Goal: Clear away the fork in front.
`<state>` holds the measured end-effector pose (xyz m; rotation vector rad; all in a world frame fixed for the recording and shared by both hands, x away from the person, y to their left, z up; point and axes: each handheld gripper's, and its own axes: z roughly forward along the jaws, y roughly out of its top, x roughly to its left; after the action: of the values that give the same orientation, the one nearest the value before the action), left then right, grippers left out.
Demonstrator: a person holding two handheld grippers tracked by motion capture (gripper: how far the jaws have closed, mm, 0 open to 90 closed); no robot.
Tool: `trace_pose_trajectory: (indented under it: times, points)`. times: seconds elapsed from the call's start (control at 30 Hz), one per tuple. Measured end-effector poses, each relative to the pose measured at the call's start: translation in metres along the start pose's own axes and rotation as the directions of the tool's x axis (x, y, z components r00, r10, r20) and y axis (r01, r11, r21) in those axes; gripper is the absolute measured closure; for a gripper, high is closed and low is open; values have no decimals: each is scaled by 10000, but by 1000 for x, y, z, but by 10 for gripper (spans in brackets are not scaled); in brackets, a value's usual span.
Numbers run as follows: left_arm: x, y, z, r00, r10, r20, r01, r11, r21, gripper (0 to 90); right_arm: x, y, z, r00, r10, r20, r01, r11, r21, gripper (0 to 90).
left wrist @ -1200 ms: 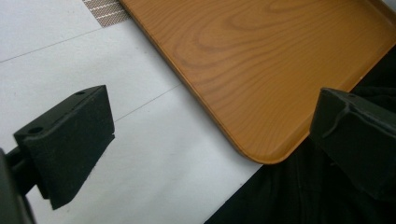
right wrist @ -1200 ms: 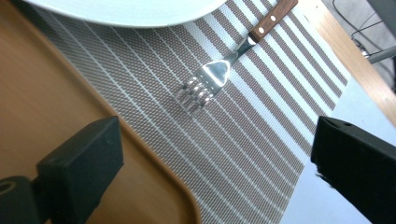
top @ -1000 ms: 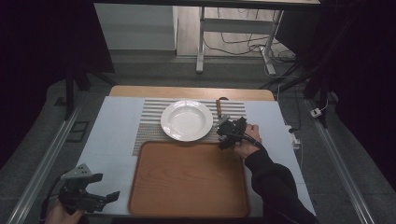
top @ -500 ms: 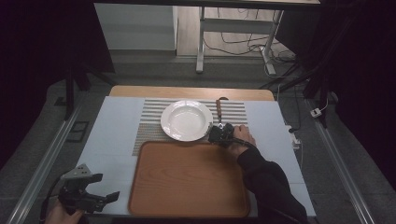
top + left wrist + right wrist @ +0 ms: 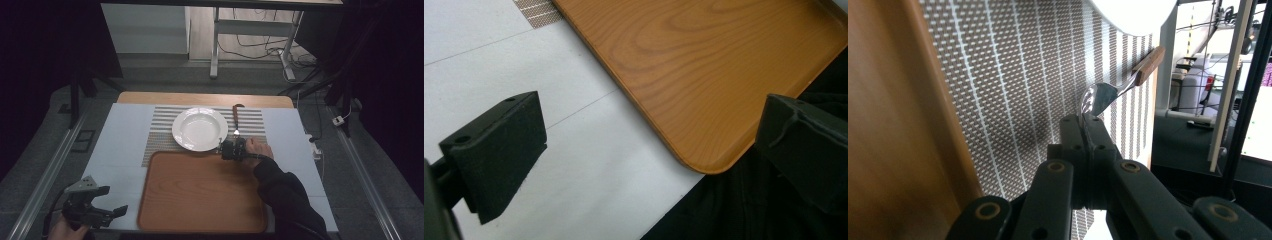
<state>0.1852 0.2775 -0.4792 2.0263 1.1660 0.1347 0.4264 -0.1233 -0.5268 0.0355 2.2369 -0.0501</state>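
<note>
A fork (image 5: 236,116) with a wooden handle lies on the striped mat (image 5: 160,135), just right of the white plate (image 5: 199,129). My right gripper (image 5: 226,149) sits at the fork's near end, by the tray's far edge. Its jaws have just been closing. In the right gripper view the right gripper (image 5: 1083,120) is pressed together on the fork's metal end, and the fork (image 5: 1108,92) juts out beyond the pads toward the plate (image 5: 1135,12). At the table's near left corner my left gripper (image 5: 117,212) stands open, and in its own view the left gripper (image 5: 649,155) has nothing between its pads.
An empty wooden tray (image 5: 200,192) lies in front of the mat, its near corner (image 5: 704,65) by the left gripper. A white cover (image 5: 125,130) spreads over the table. Metal rails run along both table sides. A dark sleeve (image 5: 285,195) crosses the tray's right edge.
The right gripper has slid left and down toward the fork's near end, and its jaws have gone from wide apart to shut. The left gripper has not moved.
</note>
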Motion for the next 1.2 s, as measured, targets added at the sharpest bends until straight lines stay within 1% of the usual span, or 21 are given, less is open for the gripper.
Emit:
trace_pose_trajectory:
  times: [0.03, 0.1, 0.13, 0.17, 0.2, 0.23, 0.27, 0.3, 0.33, 0.37, 0.4, 0.47, 0.53, 0.6, 0.8, 0.83, 1.0, 1.03, 1.07, 1.17, 1.2]
  points:
    - [0, 0, 0, 10000, 7, -3, -7, 10000, -5, 0, 1, 0, -1, 9997, 65, 246, -63, 9999, -106, 900]
    - [0, 0, 0, 10000, 3, -4, -3, 10000, -6, 0, -3, 0, -5, 9996, 20, -295, -22, 10000, -84, 900]
    - [0, 0, 0, 10000, 11, -2, -11, 10000, -16, 0, -3, -1, -7, 9997, 85, -245, -89, 9998, -161, 900]
    - [0, 0, 0, 10000, 29, -2, -29, 10000, -20, 0, -2, -1, -9, 9998, 149, 127, -146, 9996, -226, 900]
    - [0, 0, 0, 10000, 29, -2, -29, 10000, -20, 0, -4, -2, -11, 9997, 190, -128, -193, 9995, -256, 900]
    - [0, 0, 0, 10000, 32, 17, -32, 10000, -19, 0, -4, -3, -12, 9994, 286, 203, -279, 9989, -381, 900]
    - [0, 0, 0, 10000, 32, 26, -32, 10000, -21, 0, -5, -3, -15, 9994, 275, 200, -270, 9994, -225, 900]
    - [0, 0, 0, 10000, 32, 40, -32, 10000, -25, 0, -8, -4, -17, 9991, 359, -208, -366, 9988, -328, 900]
    - [0, 0, 0, 10000, 32, 40, -32, 10000, -25, 0, -7, -4, -20, 9990, 386, 221, -381, 9990, -246, 900]
    - [0, 0, 0, 10000, 46, 55, -46, 10000, -32, 0, -9, -6, -21, 9989, 435, -171, -442, 9982, -413, 900]
    - [-1, 0, 0, 10000, 48, 49, -48, 10000, -31, 0, -9, -6, -23, 9987, 480, 156, -474, 9983, -336, 900]
    - [0, 0, 0, 10000, 70, 62, -70, 10000, -24, 0, -11, -8, -28, 9982, 584, 147, -578, 9976, -378, 900]
    - [0, 0, -1, 10000, 60, 73, -60, 10000, -19, 0, -12, -11, -33, 9967, 806, 32, -803, 9953, -532, 900]
    - [-1, 0, -1, 10000, 23, 89, -23, 10000, -48, 0, -14, -13, -39, 9943, 1061, 90, -1054, 9929, -552, 900]
    - [-1, 1, -1, 9999, 58, 97, -58, 10000, -34, 0, -19, -21, -54, 9837, 1790, -170, -1798, 9775, -1102, 900]
    - [-1, 1, -1, 9999, 70, 106, -70, 10000, -33, 0, -19, -21, -54, 9837, 1790, -170, -1798, 9775, -1102, 900]
    - [-2, 2, 0, 9997, 132, 194, -129, 9998, -130, 0, -22, -31, -72, 9738, 2233, -427, -2273, 9603, -1618, 900]
    - [-2, 2, 0, 9997, 132, 194, -129, 9998, -130, 0, -22, -31, -72, 9738, 2233, -427, -2273, 9603, -1618, 900]
    - [-2, 3, 0, 9994, 179, 297, -175, 9997, -141, 0, -21, -34, -78, 9685, 2418, -594, -2486, 9519, -1792, 900]
    - [-2, 4, 1, 9987, 283, 423, -277, 9995, -146, 0, -21, -39, -88, 9602, 2658, -862, -2782, 9381, -2061, 900]
    - [-2, 4, 1, 9987, 283, 423, -277, 9995, -146, 0, -20, -40, -92, 9510, 2917, -1025, -3075, 9272, -2139, 900]
